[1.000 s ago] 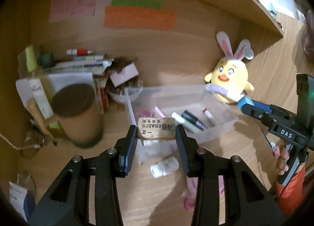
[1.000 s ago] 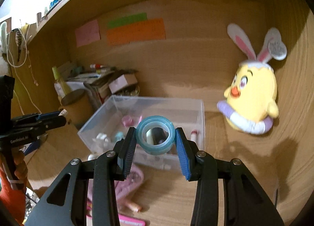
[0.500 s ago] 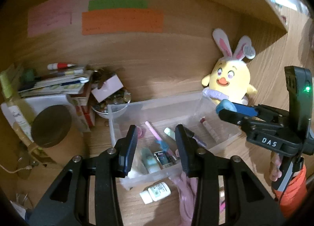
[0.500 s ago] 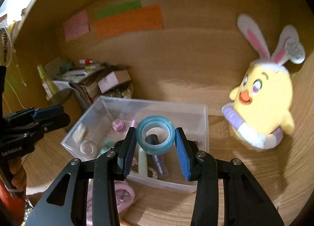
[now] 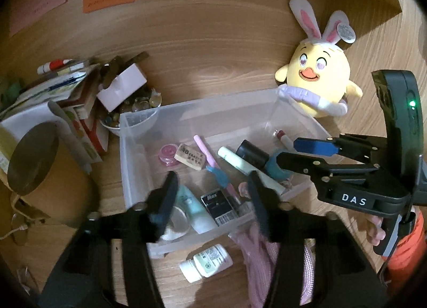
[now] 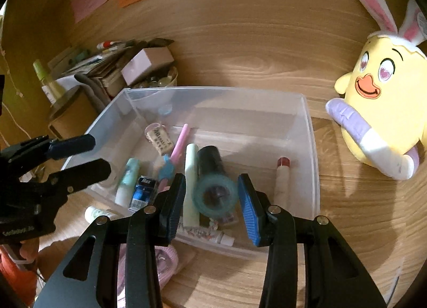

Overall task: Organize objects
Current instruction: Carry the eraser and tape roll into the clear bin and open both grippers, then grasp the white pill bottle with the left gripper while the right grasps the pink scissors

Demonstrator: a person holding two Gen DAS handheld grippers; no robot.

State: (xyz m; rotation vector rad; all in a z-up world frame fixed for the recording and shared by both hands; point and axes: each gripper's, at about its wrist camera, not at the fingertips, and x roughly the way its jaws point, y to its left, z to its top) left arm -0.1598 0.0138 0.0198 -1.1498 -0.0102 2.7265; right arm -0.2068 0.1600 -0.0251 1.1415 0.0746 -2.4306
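Note:
A clear plastic bin [image 5: 186,110] [image 6: 213,90] on the wooden desk holds pens, tubes and small items. A beige eraser [image 5: 190,159] [image 6: 159,139] lies inside it. My left gripper [image 5: 212,182] [image 6: 98,154] hangs over the bin's near edge, its jaws opening wide with nothing between them. My right gripper [image 6: 211,182] [image 5: 288,152] is low over the bin's right part, its jaws opening. A teal tape roll [image 6: 215,195] [image 5: 277,170] sits between them, blurred, with a gap showing beside the left pad.
A yellow chick plush [image 5: 320,78] [image 6: 387,107] stands right of the bin. A brown cylinder [image 5: 34,163], stacked books and a bowl of beads [image 5: 133,110] crowd the left. A white bottle [image 5: 208,261] and pink cord [image 5: 261,260] lie in front of the bin.
The eraser left my left gripper and now lies in the bin; those jaws spread wider. Both grippers came down closer over the bin. The right jaws loosened off the tape roll.

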